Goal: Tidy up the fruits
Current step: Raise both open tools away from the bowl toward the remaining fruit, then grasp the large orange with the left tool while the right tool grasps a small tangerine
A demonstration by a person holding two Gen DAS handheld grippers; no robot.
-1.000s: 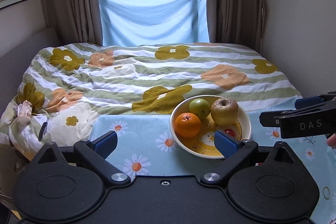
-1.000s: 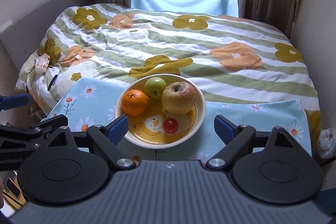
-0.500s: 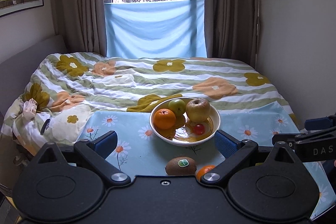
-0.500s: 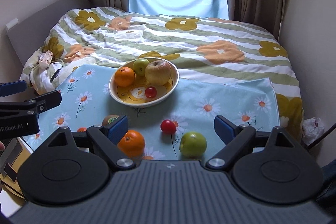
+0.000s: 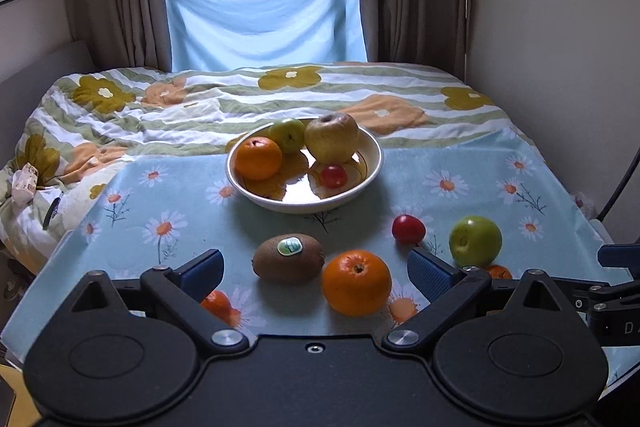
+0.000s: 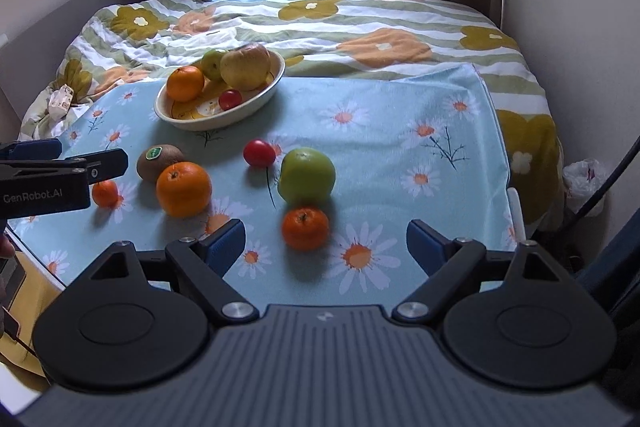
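A cream bowl point(image 5: 372, 151) point(image 6: 256, 103) at the far side of the daisy cloth holds an orange point(image 5: 258, 157), a small green apple point(image 5: 288, 134), a yellowish apple point(image 5: 331, 137) and a red tomato point(image 5: 334, 175). Loose on the cloth lie a kiwi point(image 5: 289, 257) point(image 6: 159, 161), an orange point(image 5: 356, 283) point(image 6: 183, 189), a red tomato point(image 5: 408, 228) point(image 6: 259, 153), a green apple point(image 5: 475, 241) point(image 6: 306, 175) and two small mandarins point(image 6: 305, 228) point(image 6: 105, 193). My left gripper point(image 5: 315, 273) is open, just short of the kiwi and orange. My right gripper point(image 6: 326, 245) is open near the mandarin.
The blue daisy cloth point(image 6: 400, 131) covers a low table at the foot of a bed with a flowered quilt point(image 5: 224, 99). A wall stands at the right, curtains and a window behind. A white plastic bag point(image 6: 584, 179) lies on the floor at the right.
Both grippers have drawn back from the bowl and lowered, so the loose fruits on the near cloth have come into view. Both stay open.
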